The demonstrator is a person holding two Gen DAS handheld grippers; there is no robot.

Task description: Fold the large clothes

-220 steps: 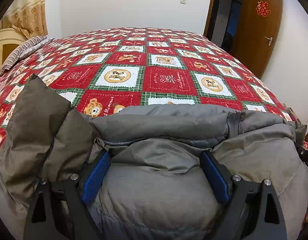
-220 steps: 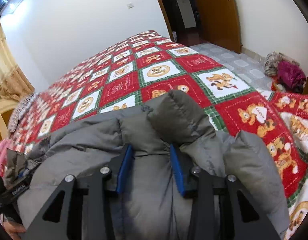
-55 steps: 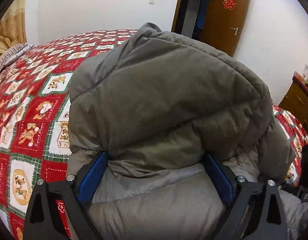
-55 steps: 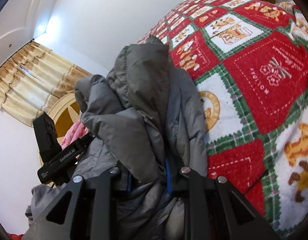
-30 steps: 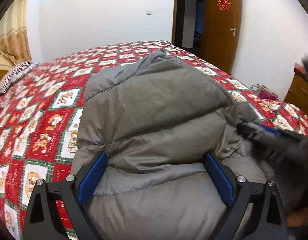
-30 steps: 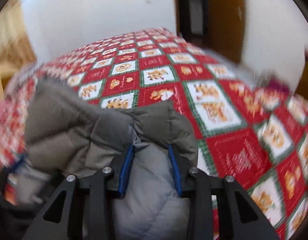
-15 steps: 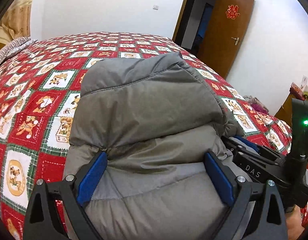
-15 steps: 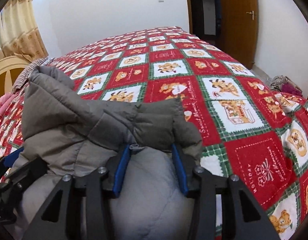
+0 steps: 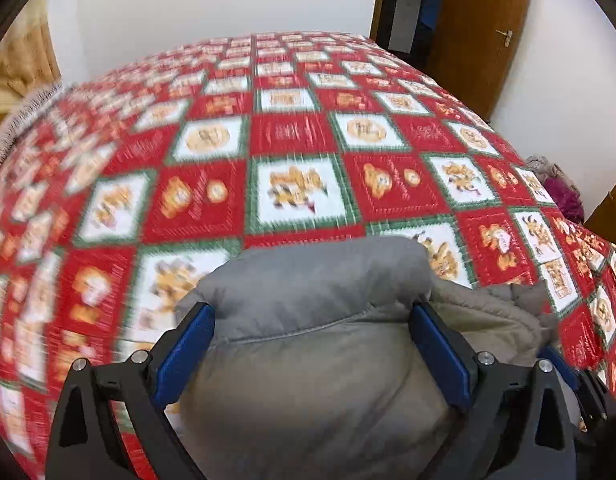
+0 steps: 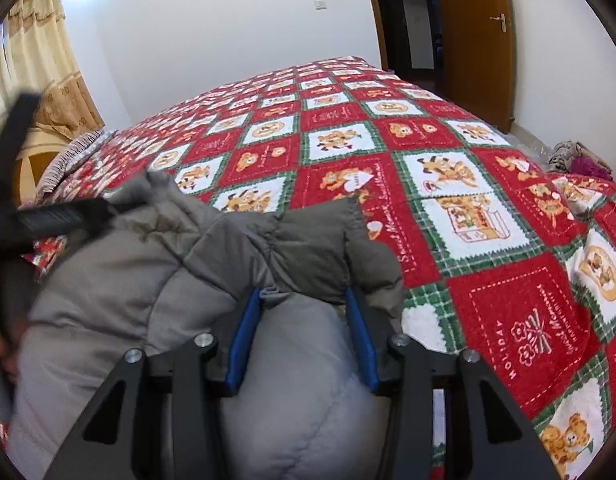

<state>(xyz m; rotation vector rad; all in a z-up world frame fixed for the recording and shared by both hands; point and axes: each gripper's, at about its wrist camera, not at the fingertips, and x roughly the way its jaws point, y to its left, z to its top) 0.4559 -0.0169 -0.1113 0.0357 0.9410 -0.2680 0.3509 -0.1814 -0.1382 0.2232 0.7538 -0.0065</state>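
Straddling a thick fold of the grey padded jacket, the left claw stands wide, apparently pinning it flat. The right claw stands half-parted over the jacket's far edge. Beyond, the patchwork bed carries everything.

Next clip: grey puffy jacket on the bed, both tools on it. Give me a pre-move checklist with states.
1. Left tool around the grey puffy down jacket: ok; pad contact: cannot tell.
2. Right tool has jacket between its blue pads: ok; grip firmness: cannot tell.
3. Jacket resting on the red-and-white patchwork quilt: ok.
4. Quilt beyond the jacket free of objects: ok.
5. Fold edges aligned: cannot tell.
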